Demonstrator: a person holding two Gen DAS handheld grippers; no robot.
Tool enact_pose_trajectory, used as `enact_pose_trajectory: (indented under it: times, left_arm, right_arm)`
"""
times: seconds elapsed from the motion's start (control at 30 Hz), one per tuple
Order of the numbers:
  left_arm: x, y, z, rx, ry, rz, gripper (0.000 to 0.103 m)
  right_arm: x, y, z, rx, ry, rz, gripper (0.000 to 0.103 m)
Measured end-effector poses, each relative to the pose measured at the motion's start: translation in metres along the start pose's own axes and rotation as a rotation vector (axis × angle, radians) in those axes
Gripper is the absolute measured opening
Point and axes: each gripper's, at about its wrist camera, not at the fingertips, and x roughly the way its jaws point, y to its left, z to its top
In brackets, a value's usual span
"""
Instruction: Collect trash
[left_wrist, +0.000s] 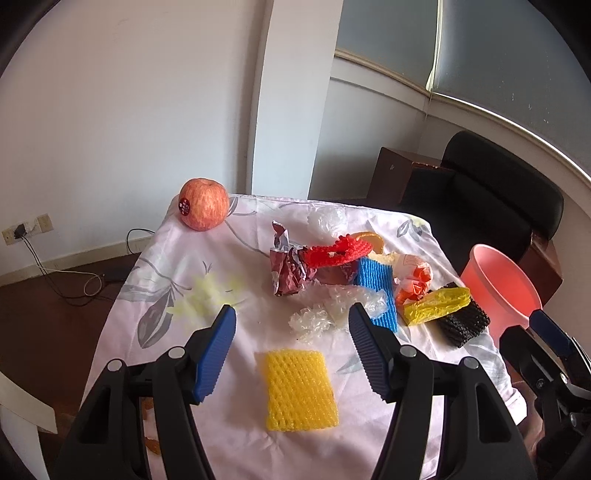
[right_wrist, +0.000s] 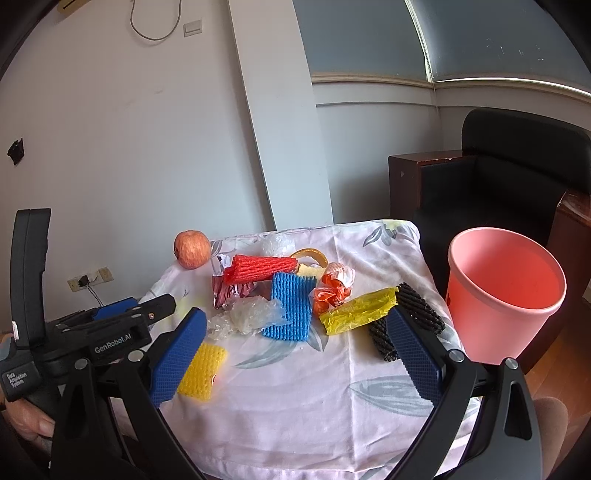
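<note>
Sleeve (left_wrist: 301, 391) (yellow foam) lies between spread left jaws.

Yellow net (right_wrist: 202, 371) half-hidden (by jaws)

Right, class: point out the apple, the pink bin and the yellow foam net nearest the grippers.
apple (left_wrist: 204, 204), left wrist view, middle of its skin.
pink bin (right_wrist: 491, 321), right wrist view, outer wall.
yellow foam net (left_wrist: 300, 390), left wrist view, centre of the mesh.

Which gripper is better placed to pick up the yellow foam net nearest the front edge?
Left. The left gripper is open with the yellow foam net lying between its fingers; the right gripper sits further right, with the net beside its left finger.
</note>
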Motion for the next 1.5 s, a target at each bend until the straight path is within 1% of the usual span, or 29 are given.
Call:
enact_pose_trajectory:
  times: [0.07, 0.17, 0.23, 0.27, 0.5, 0.6, 0.67, 0.7, 0.83, 0.9, 0.97, 1.0, 1.03, 1.07, 1.1, 1.13, 1.37, 1.5]
  left_arm:
    - [-0.001, 0.006, 0.001, 0.017, -0.009, 0.002, 0.063]
    - [-0.002, 0.013, -0.002, 0.075, -0.011, 0.005, 0.063]
    - [-0.002, 0.017, -0.006, 0.118, 0.000, -0.014, 0.063]
    - [-0.002, 0.018, -0.008, 0.133, 0.011, -0.026, 0.063]
    - [0.006, 0.016, -0.032, 0.206, 0.150, -0.177, 0.062]
    - [0.012, 0.012, -0.034, 0.215, 0.185, -0.213, 0.062]
    - [0.020, 0.009, -0.037, 0.223, 0.223, -0.216, 0.062]
    - [0.023, 0.008, -0.039, 0.224, 0.242, -0.216, 0.060]
    - [0.038, 0.009, -0.046, 0.225, 0.317, -0.206, 0.047]
    - [0.044, 0.010, -0.049, 0.219, 0.343, -0.200, 0.039]
    - [0.048, 0.013, -0.050, 0.210, 0.359, -0.206, 0.027]
    - [0.048, 0.014, -0.050, 0.206, 0.361, -0.210, 0.023]
    - [0.048, 0.015, -0.050, 0.203, 0.358, -0.214, 0.015]
    - [0.047, 0.016, -0.049, 0.199, 0.352, -0.217, 0.010]
    - [0.045, 0.016, -0.048, 0.196, 0.345, -0.224, 0.010]
    - [0.044, 0.017, -0.047, 0.194, 0.336, -0.227, 0.009]
    - [0.026, 0.013, -0.036, 0.223, 0.243, -0.252, 0.008]
    - [0.016, 0.009, -0.030, 0.248, 0.189, -0.266, 0.008]
  right_arm:
    - [-0.001, -0.004, 0.001, 0.020, -0.006, -0.002, 0.099]
    - [0.001, -0.014, 0.001, 0.069, 0.004, -0.003, 0.099]
    - [0.003, -0.020, 0.001, 0.097, 0.014, -0.001, 0.098]
    - [0.003, -0.022, 0.001, 0.109, 0.016, -0.001, 0.093]
    - [0.008, -0.037, 0.003, 0.125, 0.026, -0.026, 0.082]
    - [0.009, -0.045, 0.002, 0.128, 0.028, -0.045, 0.079]
    - [0.008, -0.048, 0.002, 0.125, 0.029, -0.054, 0.077]
    - [0.008, -0.049, 0.001, 0.121, 0.030, -0.060, 0.077]
    - [0.006, -0.052, -0.002, 0.103, 0.034, -0.075, 0.076]
    - [0.007, -0.053, -0.004, 0.098, 0.044, -0.075, 0.076]
    - [0.009, -0.055, -0.005, 0.095, 0.058, -0.074, 0.076]
    - [0.010, -0.057, -0.006, 0.098, 0.065, -0.070, 0.076]
    - [0.012, -0.058, -0.006, 0.105, 0.072, -0.064, 0.076]
    - [0.013, -0.060, -0.007, 0.112, 0.078, -0.059, 0.075]
    - [0.015, -0.062, -0.008, 0.118, 0.084, -0.054, 0.071]
    - [0.016, -0.064, -0.008, 0.122, 0.091, -0.051, 0.070]
    - [0.038, -0.068, -0.005, 0.068, 0.122, -0.053, 0.065]
    - [0.057, -0.076, 0.003, 0.093, 0.147, -0.013, 0.057]
